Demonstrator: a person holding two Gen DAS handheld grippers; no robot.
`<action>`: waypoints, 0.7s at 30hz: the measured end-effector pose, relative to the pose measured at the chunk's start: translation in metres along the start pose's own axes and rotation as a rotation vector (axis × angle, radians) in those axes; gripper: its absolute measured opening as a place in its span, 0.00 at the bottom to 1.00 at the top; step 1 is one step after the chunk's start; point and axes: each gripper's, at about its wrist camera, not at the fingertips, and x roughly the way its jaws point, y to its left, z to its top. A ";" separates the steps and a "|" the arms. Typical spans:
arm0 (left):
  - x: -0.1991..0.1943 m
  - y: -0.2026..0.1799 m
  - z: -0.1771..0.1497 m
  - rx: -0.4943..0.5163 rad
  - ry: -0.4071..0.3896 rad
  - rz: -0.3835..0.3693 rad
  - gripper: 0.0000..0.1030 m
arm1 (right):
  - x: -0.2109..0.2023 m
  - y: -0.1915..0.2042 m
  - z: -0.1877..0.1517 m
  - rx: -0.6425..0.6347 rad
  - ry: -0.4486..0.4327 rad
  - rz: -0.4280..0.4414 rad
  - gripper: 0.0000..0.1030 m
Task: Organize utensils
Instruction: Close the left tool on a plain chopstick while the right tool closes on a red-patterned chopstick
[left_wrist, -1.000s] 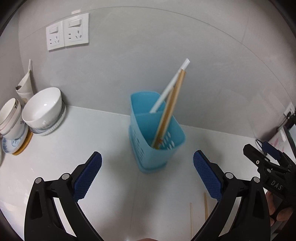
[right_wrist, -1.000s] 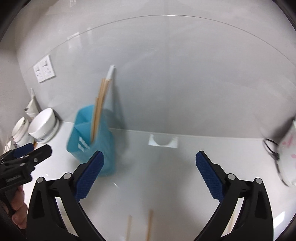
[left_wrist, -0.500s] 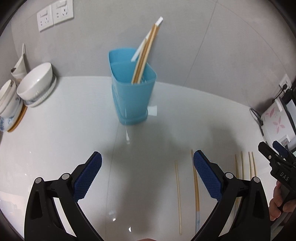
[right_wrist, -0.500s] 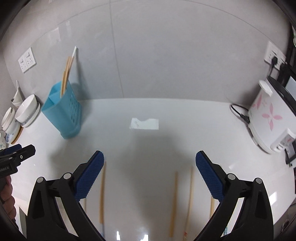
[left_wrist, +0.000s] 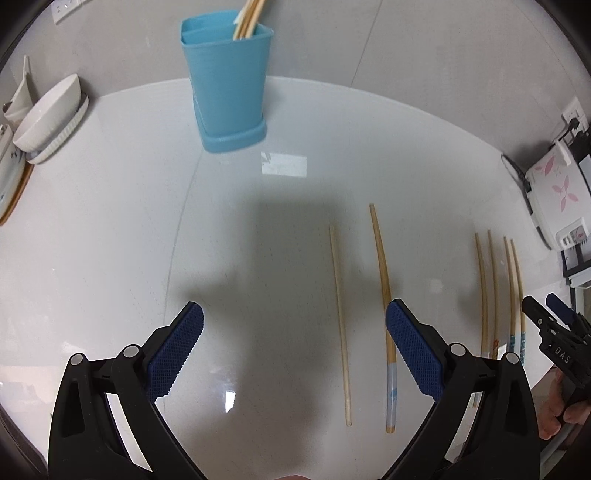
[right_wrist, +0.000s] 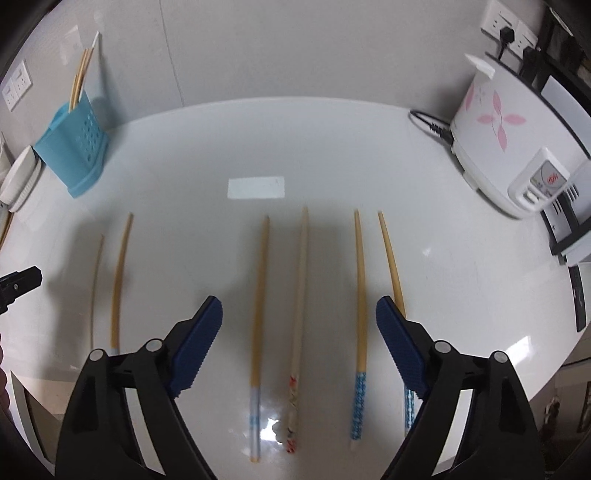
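Six chopsticks lie loose on the white counter (right_wrist: 461, 266), side by side, long axes running away from the cameras toward the wall, thin tips pointing that way and the thicker patterned ends nearest. The right gripper (right_wrist: 299, 328) hangs above the middle four; its jaws have just been closing a little, yet they stand apart with nothing pressed between them. Under it lie the plain chopstick (right_wrist: 259, 291), the pale red-flecked chopstick (right_wrist: 300, 295) and the blue-patterned chopstick (right_wrist: 360, 288) (a fourth is partly hidden behind one finger). The left gripper (left_wrist: 293, 334) is spread wide and empty over the thin chopstick (left_wrist: 339, 314) and the thicker chopstick (left_wrist: 382, 280).

At the back stands the blue holder (left_wrist: 229, 85), already carrying a few sticks upright.

These sticks look light, stiff and smooth, and will probably roll or skid on the glossy top. A pinch across the thick end, or near mid-length for balance, seems the safest hold; taken near the tip, one would likely swing down.
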 end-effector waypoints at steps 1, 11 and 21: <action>0.002 -0.002 -0.004 0.004 0.009 0.000 0.94 | 0.002 -0.001 -0.003 0.000 0.014 -0.004 0.73; 0.034 -0.012 -0.019 0.020 0.118 0.050 0.91 | 0.026 -0.007 -0.020 0.013 0.175 -0.001 0.59; 0.058 -0.016 -0.030 0.034 0.201 0.093 0.87 | 0.044 -0.009 -0.024 0.028 0.295 0.010 0.42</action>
